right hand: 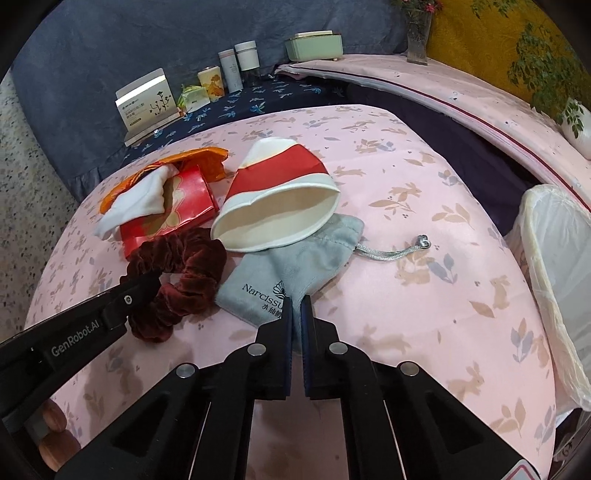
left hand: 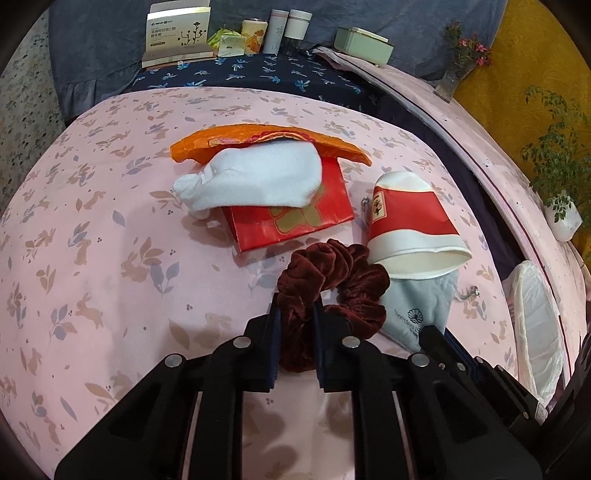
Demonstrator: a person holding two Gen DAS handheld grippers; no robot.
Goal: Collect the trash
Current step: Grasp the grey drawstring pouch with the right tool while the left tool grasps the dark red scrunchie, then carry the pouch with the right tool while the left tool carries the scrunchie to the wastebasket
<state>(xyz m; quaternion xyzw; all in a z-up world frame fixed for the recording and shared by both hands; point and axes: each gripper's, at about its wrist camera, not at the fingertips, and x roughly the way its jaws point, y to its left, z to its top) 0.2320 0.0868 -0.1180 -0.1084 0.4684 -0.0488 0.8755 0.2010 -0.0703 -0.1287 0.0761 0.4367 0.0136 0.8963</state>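
Observation:
My left gripper (left hand: 295,306) is shut on a dark red velvet scrunchie (left hand: 332,280), which lies on the pink cloth; it also shows in the right wrist view (right hand: 177,273). My right gripper (right hand: 296,306) is shut on the near corner of a grey drawstring pouch (right hand: 295,258), seen in the left wrist view (left hand: 417,310) too. A crushed red and white paper cup (right hand: 280,199) lies on its side on the pouch's far end. Beyond sit a red packet (left hand: 295,218), a white sock (left hand: 251,177) and an orange wrapper (left hand: 266,136).
A white bin lined with a plastic bag (right hand: 554,266) stands at the right, off the table's edge. Boxes, cans and bottles (left hand: 229,33) line the far dark blue cloth. A vase (right hand: 417,33) and a potted plant (right hand: 576,122) stand on the pink ledge at the right.

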